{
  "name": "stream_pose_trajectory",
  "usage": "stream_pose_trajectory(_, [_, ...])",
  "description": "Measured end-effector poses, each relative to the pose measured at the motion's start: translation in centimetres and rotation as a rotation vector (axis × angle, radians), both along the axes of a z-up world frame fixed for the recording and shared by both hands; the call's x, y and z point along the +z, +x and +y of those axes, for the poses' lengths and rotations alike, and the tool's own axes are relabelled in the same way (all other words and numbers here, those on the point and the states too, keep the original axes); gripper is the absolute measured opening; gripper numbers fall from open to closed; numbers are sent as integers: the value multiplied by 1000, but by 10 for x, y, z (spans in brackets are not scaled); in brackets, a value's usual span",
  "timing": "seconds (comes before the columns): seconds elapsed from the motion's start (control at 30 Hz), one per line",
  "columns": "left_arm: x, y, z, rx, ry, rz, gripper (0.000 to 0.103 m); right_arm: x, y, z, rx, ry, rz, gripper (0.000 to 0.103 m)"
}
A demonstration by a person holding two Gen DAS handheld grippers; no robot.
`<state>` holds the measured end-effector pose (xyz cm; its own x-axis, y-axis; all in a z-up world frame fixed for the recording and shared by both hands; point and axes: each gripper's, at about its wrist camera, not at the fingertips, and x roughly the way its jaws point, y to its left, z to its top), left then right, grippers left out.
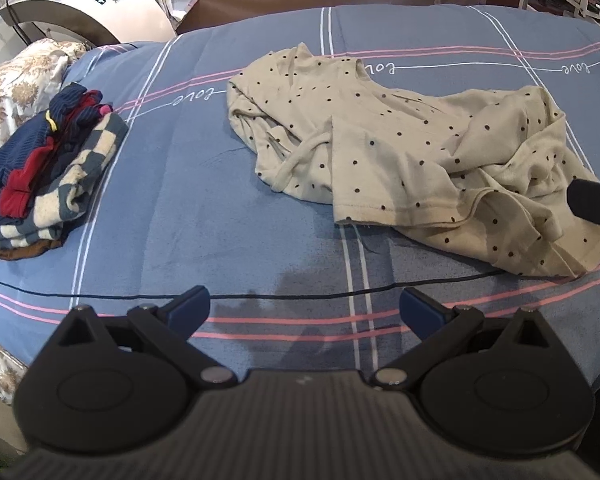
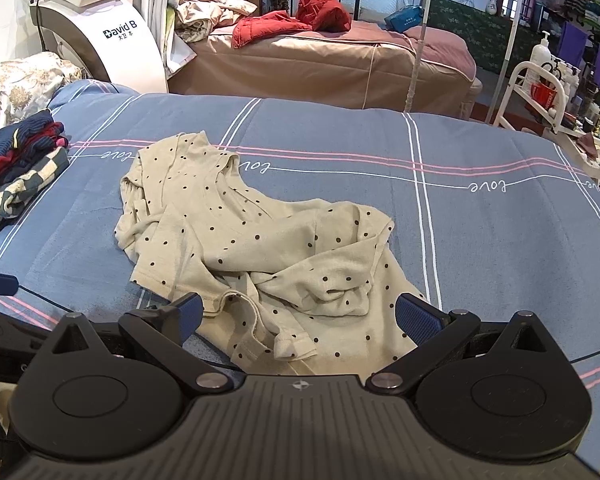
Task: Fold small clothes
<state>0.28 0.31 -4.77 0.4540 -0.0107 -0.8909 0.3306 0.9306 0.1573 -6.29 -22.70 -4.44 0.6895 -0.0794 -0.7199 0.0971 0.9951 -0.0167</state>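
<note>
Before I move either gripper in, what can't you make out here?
- Polka-dot shirt: crumpled, so its sleeves and neckline are buried in folds, in both views.
- Its near hem: hidden behind the right gripper, right wrist view.
- Clothes stack: lower layers covered by upper garments; cut off by the right view's left edge.

The garment (image 2: 256,248) is cream with dark dots. The bedcover (image 2: 480,240) is blue, lined in white and pink. The pile of clothes (image 1: 48,168) shows navy, red and a blue-and-cream check, possibly over brown.
</note>
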Motion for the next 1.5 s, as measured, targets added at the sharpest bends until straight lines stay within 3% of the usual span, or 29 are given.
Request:
stream_pose_trajectory(0.1, [-2, 4, 3, 6, -40, 18, 103, -5, 1, -1, -1, 4, 7, 103])
stream_pose_trajectory(0.27, [-7, 11, 4, 2, -36, 18, 103, -10, 1, -5, 0, 28, -9, 103])
stream_pose_trajectory(0.4, [-7, 24, 6, -59, 2, -84, 103, -9, 2, -17, 5, 53, -96, 103])
stream_pose_trajectory(0.6, [7, 75, 13, -89, 116, -377, 103, -12, 30, -53, 24, 61, -188, 103])
stream_pose_trajectory(0.73, [6, 105, 14, -76, 95, -348, 103, -25, 62, -73, 70, 99, -173, 103])
stream_pose_trajectory(0.77, [4, 109, 15, -73, 74, -333, 102, -29, 70, -78, 79, 113, -156, 88])
stream_pose_trajectory(0.93, [-15, 113, 11, -98, 66, -269, 99, -50, 105, -92, 97, 216, -8, 83])
stream_pose_trajectory(0.97, [-20, 112, 10, -107, 69, -258, 99, -53, 107, -91, 115, 235, 13, 75])
stream_pose_trajectory(1.0, [-23, 113, 9, -115, 73, -253, 99, -53, 108, -90, 137, 250, 33, 53])
stream_pose_trajectory(1.03, [-26, 113, 9, -123, 76, -247, 98, -53, 107, -89, 163, 267, 54, 40])
stream_pose_trajectory(1.07, [-28, 113, 9, -129, 78, -241, 98, -51, 107, -86, 194, 289, 73, 17])
stream_pose_trajectory(1.1, [-31, 115, 9, -135, 75, -234, 95, -51, 107, -86, 231, 311, 96, 6])
stream_pose_trajectory(1.27, [-33, 139, 8, -148, 30, -196, 77, -39, 122, -100, 270, 299, 118, 1])
stream_pose_trajectory(1.33, [-29, 154, 7, -142, 18, -199, 66, -29, 140, -116, 219, 213, 85, 1])
stream_pose_trajectory(1.4, [-23, 171, 3, -127, 41, -222, 64, -18, 167, -139, 132, 100, 35, 1])
stream_pose_trajectory(1.5, [-12, 188, -5, -133, 86, -292, 64, 1, 205, -171, -4, 16, -46, 1])
